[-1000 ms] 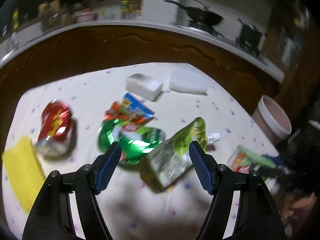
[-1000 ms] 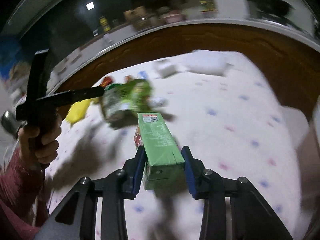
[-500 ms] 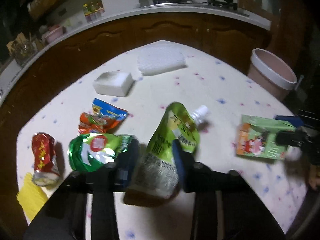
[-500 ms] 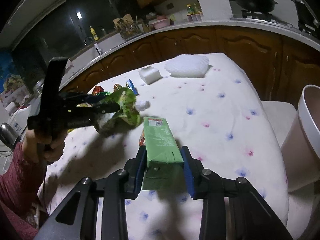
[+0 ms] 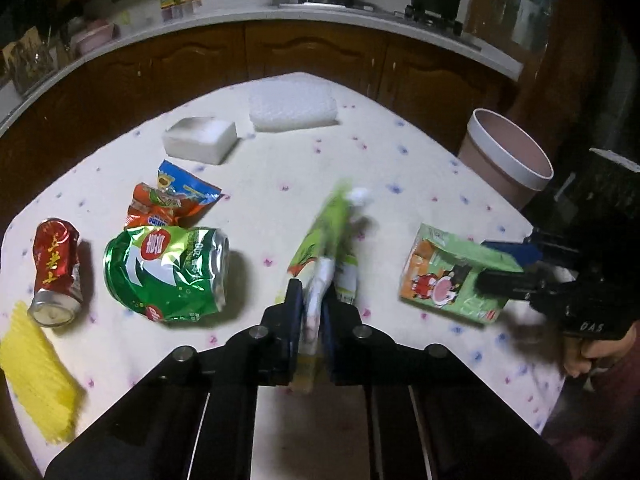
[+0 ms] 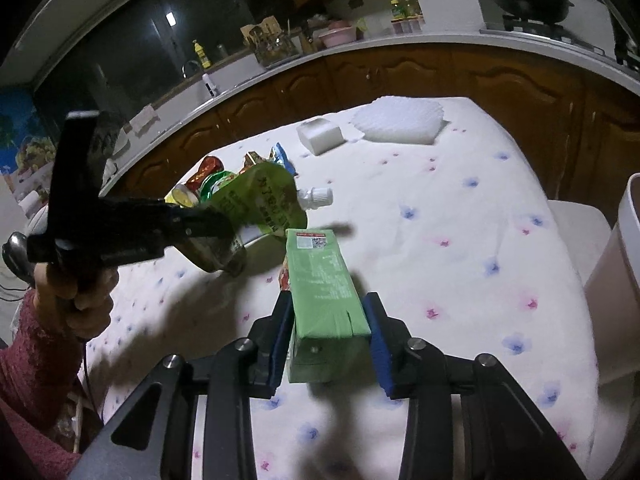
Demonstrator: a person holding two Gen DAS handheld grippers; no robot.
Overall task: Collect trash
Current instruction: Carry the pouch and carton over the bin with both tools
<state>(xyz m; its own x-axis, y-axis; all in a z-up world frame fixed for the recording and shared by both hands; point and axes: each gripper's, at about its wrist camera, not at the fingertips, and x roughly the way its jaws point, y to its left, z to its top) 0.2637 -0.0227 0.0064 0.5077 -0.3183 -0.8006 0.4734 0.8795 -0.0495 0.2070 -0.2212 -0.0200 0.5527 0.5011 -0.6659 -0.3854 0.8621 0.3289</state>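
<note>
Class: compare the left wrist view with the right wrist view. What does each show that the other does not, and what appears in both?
Only the left wrist view shows the yellow cloth and the carton's cartoon face.

Only the right wrist view shows the hand that holds the left gripper, and a sink tap.

Both show the green pouch, on which the left gripper's jaws are closing, the green carton in the right gripper, the crushed cans and the pink bin.

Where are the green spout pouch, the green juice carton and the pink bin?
green spout pouch (image 6: 260, 196): right wrist view, printed front face.
green juice carton (image 6: 324, 280): right wrist view, top face.
pink bin (image 5: 508, 148): left wrist view, inner wall below the rim.
</note>
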